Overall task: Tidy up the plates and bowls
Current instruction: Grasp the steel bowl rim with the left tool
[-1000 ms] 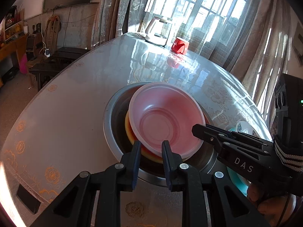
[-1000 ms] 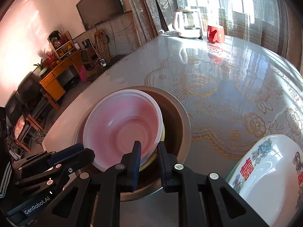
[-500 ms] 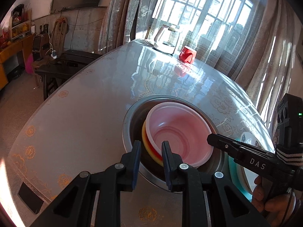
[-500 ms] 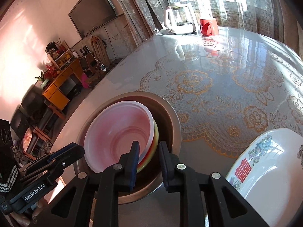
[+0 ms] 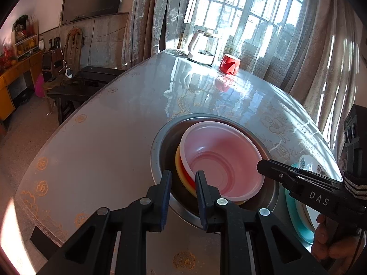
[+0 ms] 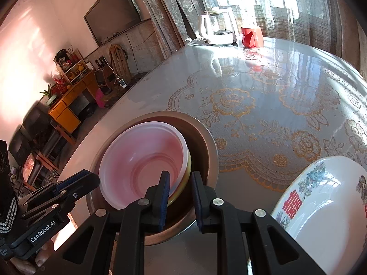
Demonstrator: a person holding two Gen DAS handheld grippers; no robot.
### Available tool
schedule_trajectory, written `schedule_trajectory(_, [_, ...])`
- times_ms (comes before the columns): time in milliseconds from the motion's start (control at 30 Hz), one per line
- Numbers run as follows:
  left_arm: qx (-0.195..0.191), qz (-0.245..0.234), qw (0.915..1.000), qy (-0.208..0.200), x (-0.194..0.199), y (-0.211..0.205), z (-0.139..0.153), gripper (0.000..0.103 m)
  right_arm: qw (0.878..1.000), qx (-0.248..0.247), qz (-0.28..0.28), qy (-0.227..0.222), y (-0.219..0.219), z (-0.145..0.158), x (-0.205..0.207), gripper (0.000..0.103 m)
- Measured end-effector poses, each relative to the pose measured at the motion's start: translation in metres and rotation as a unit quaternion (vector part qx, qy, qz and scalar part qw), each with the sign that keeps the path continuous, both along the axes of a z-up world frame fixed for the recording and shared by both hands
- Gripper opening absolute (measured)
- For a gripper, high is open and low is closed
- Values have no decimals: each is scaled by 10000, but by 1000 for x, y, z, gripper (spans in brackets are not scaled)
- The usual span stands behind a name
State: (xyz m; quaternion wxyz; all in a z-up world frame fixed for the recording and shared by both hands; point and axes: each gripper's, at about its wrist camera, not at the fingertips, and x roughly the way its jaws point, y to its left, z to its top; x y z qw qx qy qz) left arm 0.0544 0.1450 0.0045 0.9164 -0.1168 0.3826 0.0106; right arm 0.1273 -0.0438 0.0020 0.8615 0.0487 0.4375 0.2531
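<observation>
Left hand-held gripper [image 5: 183, 184] and right hand-held gripper [image 6: 180, 184], each shown with jaws slightly parted, gripping nothing.

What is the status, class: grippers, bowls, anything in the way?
Left gripper and right gripper open, holding nothing. Pink bowl nested on yellow bowl inside metal basin. Patterned plate beside basin; nothing blocking.

Pink bowl [image 5: 223, 160]: sitting upright, nested on top inside the metal basin [image 5: 160, 142].
Yellow and red bowls [image 5: 183, 174]: lying stacked beneath the pink bowl, edges showing.
Floral plate [image 6: 325, 206]: resting just right of the metal basin, on a teal plate [image 5: 296, 220].
</observation>
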Motion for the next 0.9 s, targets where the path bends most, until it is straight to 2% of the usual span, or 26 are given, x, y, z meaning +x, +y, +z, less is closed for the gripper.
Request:
schedule_trajectory(333, [-118,164,9997,-96,-2,6,-1,22,9997,137,-172,-84,-14,7,-4,28])
schedule_trajectory(667, [4,197,9998,-78,0,2,1,22,9987,231,-453,-31,-41,1,-7,29])
schedule_trajectory(900, [-69,400,9992,39,1,12,-2,22,9995,175,-237,65,-42,-3,-14,29])
